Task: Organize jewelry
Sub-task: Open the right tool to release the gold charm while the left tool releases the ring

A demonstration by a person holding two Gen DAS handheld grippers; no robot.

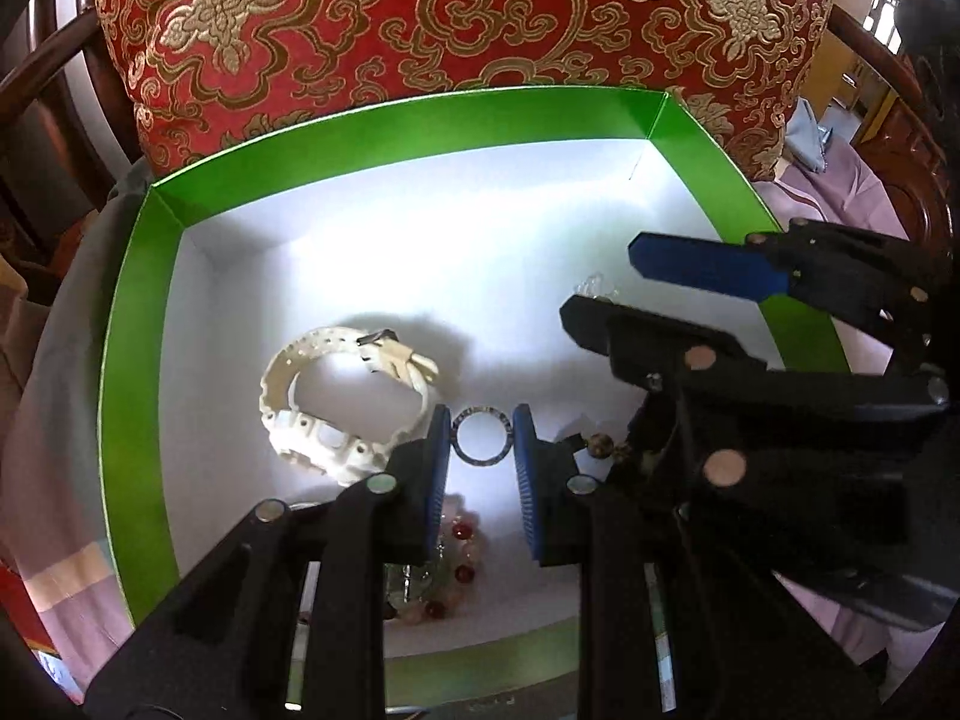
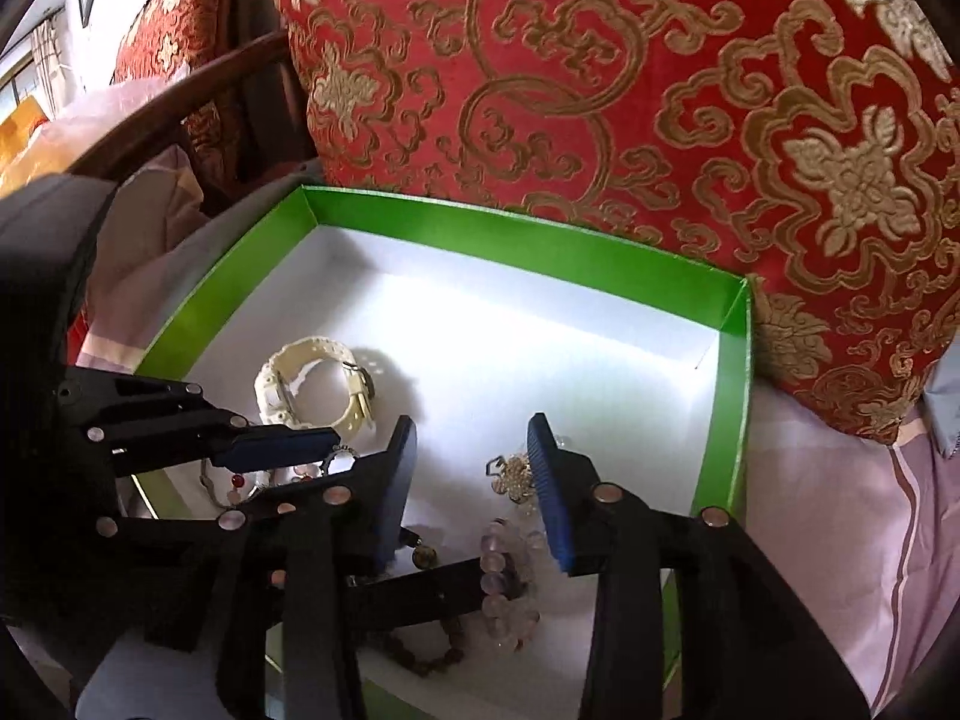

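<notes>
A green box (image 1: 135, 360) with a white floor holds the jewelry. My left gripper (image 1: 482, 444) is shut on a small silver ring (image 1: 483, 435), held upright between its blue pads just above the box floor. A white watch (image 1: 336, 402) lies curled to its left. Below the ring lies a bracelet of red and pale beads (image 1: 459, 564). My right gripper (image 2: 472, 429) hangs open over the box's right half, nothing between its fingers. A clear crystal piece (image 2: 511, 474) lies by its right finger, and a pink bead bracelet (image 2: 498, 576) and a brown bead string (image 2: 432, 654) lie beneath.
A red and gold brocade cushion (image 1: 456, 18) leans against the box's far wall (image 2: 528, 240). The box rests on lilac cloth (image 2: 828, 528) on a dark wooden chair (image 2: 180, 102). The two grippers (image 1: 708, 276) stand close together over the near half; the far half of the floor shows bare white.
</notes>
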